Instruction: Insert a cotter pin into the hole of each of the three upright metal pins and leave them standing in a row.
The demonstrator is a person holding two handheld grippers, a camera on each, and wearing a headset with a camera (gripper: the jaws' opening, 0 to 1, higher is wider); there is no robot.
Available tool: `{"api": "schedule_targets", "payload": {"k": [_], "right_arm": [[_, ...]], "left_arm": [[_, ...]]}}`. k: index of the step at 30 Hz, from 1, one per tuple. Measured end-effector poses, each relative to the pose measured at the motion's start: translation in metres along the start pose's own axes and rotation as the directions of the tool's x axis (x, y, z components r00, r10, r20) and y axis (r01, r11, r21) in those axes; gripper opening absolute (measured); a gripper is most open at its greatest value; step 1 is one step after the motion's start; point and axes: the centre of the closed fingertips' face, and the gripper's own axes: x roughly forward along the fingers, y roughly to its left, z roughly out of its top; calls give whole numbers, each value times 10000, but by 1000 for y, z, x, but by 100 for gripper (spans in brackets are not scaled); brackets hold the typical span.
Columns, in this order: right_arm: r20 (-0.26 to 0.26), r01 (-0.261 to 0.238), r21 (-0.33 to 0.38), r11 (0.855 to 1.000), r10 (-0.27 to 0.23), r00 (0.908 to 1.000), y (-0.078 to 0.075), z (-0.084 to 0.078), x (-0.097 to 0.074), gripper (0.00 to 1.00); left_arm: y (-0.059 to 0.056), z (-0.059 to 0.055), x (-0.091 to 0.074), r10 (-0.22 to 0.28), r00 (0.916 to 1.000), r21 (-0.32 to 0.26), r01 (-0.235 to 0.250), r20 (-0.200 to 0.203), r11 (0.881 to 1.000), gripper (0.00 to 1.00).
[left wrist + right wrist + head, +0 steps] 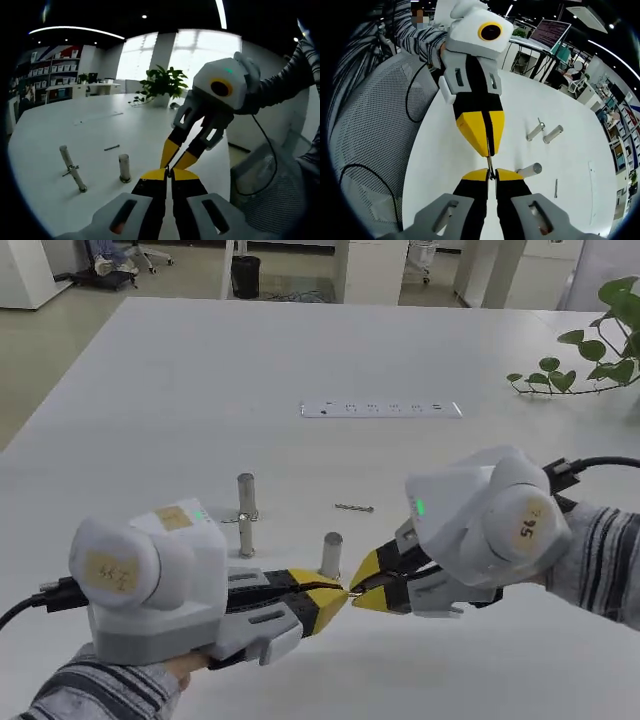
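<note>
The left gripper (333, 598) and right gripper (364, 585) are meeting tip to tip, each pinching narrowly on one thin cotter pin (490, 164) whose length is running between them. The nearest upright pin (331, 552) is standing just beyond the tips, about equally near both.

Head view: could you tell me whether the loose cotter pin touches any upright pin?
No, the cotter pin lies flat, well apart from the nearest upright pin.
</note>
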Motion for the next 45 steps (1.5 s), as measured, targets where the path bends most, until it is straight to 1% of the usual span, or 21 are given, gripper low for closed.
{"api": "schedule_targets", "payload": {"k": [2,5,8,10,13,16,18,19,20,23,24,27,30,32,34,36,38,39,41,42,45], "right_arm": [[-32,18,-65,10000,-18,10000,0,1,-1,0],[-113,23,-187,9998,-25,9999,-1,0,-1,0],[-176,48,-248,9997,-52,9998,-2,0,-1,0],[-221,63,-292,9996,-70,9997,-2,-1,-2,0],[-292,127,-323,9994,-136,9995,-4,-3,-3,0],[-418,212,-305,9993,-224,9989,-6,-7,-4,0],[-536,333,-224,9992,-344,9980,-9,-11,-4,0],[-623,427,-177,9989,-437,9971,-11,-13,-5,0],[-737,550,-124,9984,-558,9957,-14,-16,-5,0],[-863,797,50,9968,-790,9931,-21,-21,-6,0],[-901,864,61,9962,-855,9923,-22,-22,-6,0],[-1112,1018,28,9948,-1009,9887,-26,-28,-4,0],[-1283,1218,209,9923,-1182,9847,-32,-35,-3,0],[-1470,1384,266,9900,-1331,9801,-37,-40,-2,0],[-1577,1457,377,9886,-1381,9778,-40,-44,-1,0],[-1698,1586,526,9859,-1477,9743,-44,-49,1,0],[-1830,1708,624,9833,-1569,9705,-48,-53,1,0],[-1885,1747,665,9824,-1596,9690,-50,-55,2,0],[-1940,1780,902,9799,-1581,9682,-52,-58,3,0],[-1903,1770,1024,9789,-1553,9694,-53,-59,4,0],[-1958,1815,1129,9769,-1573,9680,-56,-63,6,0]], "left_arm": [[1,0,0,30,10000,111,-29,-41,9999,0],[2,0,-1,109,9999,84,-108,-76,9999,0],[4,0,1,273,9996,96,-273,-59,9996,0],[5,-2,1,368,9992,122,-366,-144,9993,2],[10,-4,2,608,9980,186,-605,-156,9980,11],[14,-4,2,861,9962,354,-855,-150,9957,14],[19,-4,3,1132,9935,490,-1125,-113,9924,19],[23,-3,2,1394,9902,671,-1387,-60,9881,21],[25,-4,2,1486,9889,760,-1477,-59,9861,23],[31,-6,3,1809,9835,876,-1794,-92,9799,26],[33,-6,3,1959,9806,837,-1945,-89,9773,26],[38,-7,7,2176,9760,621,-2171,-8,9742,26],[45,-9,10,2600,9656,786,-2586,-77,9628,29],[47,-9,13,2709,9625,662,-2696,-115,9607,29],[50,-9,16,2918,9564,677,-2904,-123,9545,29],[52,-9,19,3023,9531,632,-3010,-120,9515,30],[56,-9,23,3191,9476,627,-3177,-139,9461,32],[58,-10,25,3312,9434,697,-3292,-190,9417,32],[62,-11,28,3477,9373,782,-3451,-226,9353,34],[63,-12,29,3522,9356,825,-3491,-263,9335,34],[68,-17,35,3679,9290,861,-3637,-400,9276,34]]}}
